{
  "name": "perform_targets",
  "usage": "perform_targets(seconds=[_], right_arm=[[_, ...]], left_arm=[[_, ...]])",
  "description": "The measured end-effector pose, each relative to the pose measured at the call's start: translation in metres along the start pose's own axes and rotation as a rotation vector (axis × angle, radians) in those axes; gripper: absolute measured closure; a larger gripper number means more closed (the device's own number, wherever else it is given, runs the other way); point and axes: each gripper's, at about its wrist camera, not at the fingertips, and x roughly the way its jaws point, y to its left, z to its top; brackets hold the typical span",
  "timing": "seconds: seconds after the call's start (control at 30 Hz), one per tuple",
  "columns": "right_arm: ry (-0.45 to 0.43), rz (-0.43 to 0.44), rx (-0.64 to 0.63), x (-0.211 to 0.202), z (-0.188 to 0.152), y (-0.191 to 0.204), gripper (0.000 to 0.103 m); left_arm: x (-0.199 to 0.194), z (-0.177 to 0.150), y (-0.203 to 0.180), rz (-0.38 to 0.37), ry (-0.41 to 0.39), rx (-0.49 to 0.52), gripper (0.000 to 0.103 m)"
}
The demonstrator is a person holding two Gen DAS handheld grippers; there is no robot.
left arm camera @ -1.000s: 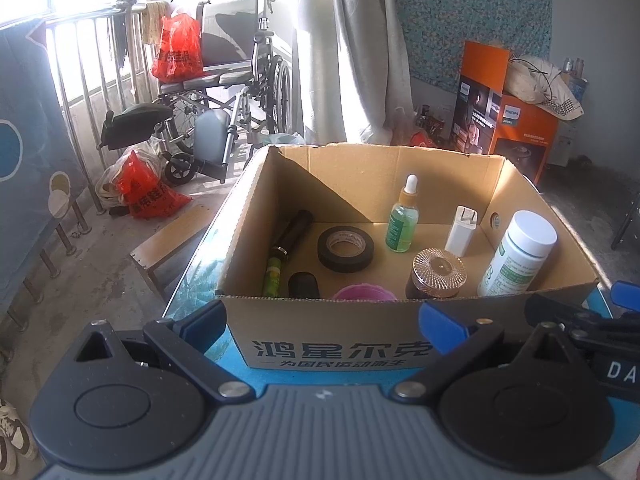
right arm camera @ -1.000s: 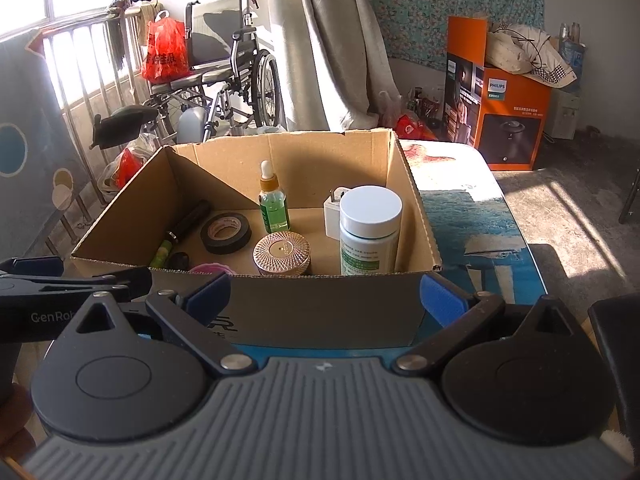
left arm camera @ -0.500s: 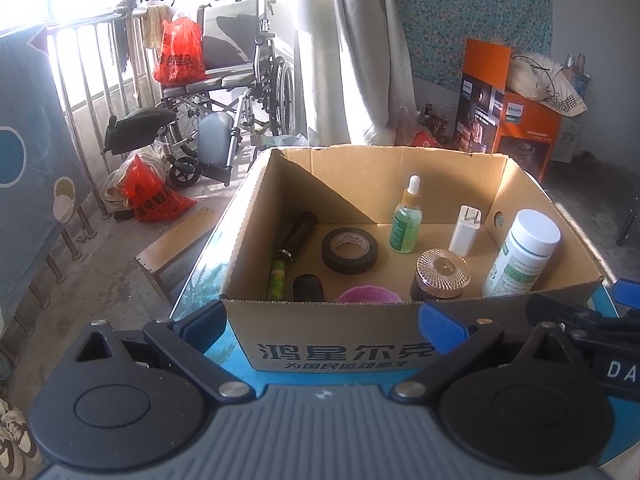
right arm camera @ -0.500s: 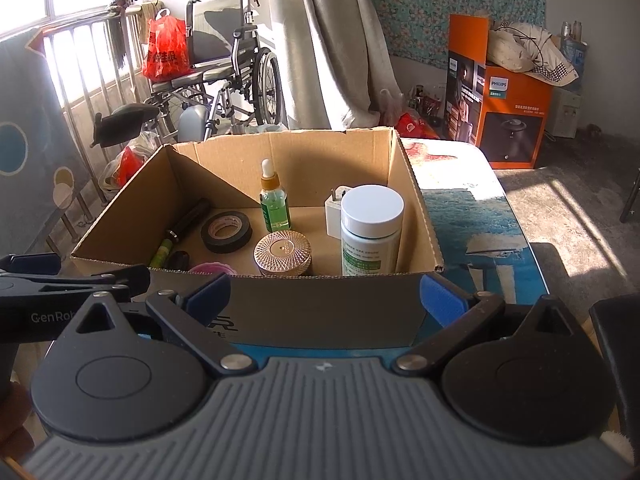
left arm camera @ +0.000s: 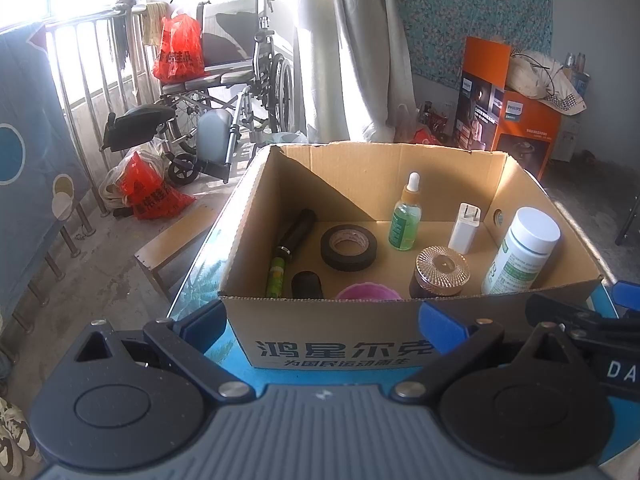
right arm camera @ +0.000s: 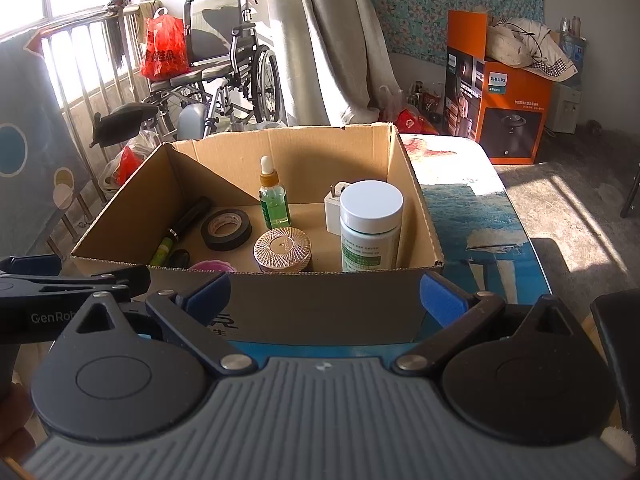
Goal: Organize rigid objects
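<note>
An open cardboard box [left arm camera: 332, 344] [right arm camera: 416, 196] stands on the blue patterned table. Inside it I see a white pill bottle [left arm camera: 522, 252] [right arm camera: 371, 226], a green dropper bottle [left arm camera: 406, 218] [right arm camera: 274, 204], a white charger [left arm camera: 464, 228] [right arm camera: 334, 208], a jar with a rose-gold lid [left arm camera: 440, 272] [right arm camera: 283, 248], a black tape roll [left arm camera: 349, 247] [right arm camera: 226, 229], a black flashlight [left arm camera: 296, 232], a green tube [left arm camera: 276, 278] and a pink cup rim [left arm camera: 368, 292]. My left gripper [left arm camera: 322, 320] and right gripper [right arm camera: 324, 294] both hang open before the box's near wall, holding nothing.
A wheelchair [left arm camera: 232, 92] and red bags [left arm camera: 178, 56] stand by the railing at the back left. An orange appliance box [right arm camera: 500, 120] sits at the back right. Bare tabletop [right arm camera: 480, 220] lies right of the cardboard box. A low wooden bench [left arm camera: 176, 240] is left of the table.
Both views have drifted slightly back and up from the box. Nothing in the box moved, and both grippers stayed open.
</note>
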Motion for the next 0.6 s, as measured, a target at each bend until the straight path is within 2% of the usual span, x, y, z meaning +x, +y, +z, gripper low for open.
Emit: perform_targets(seconds=[0.6], right_arm=[[0.000, 0.000, 0.000, -0.0009, 0.0012, -0.0003, 0.001]], left_arm=[[0.0001, -0.0010, -0.0002, 0.001, 0.002, -0.002, 0.000]])
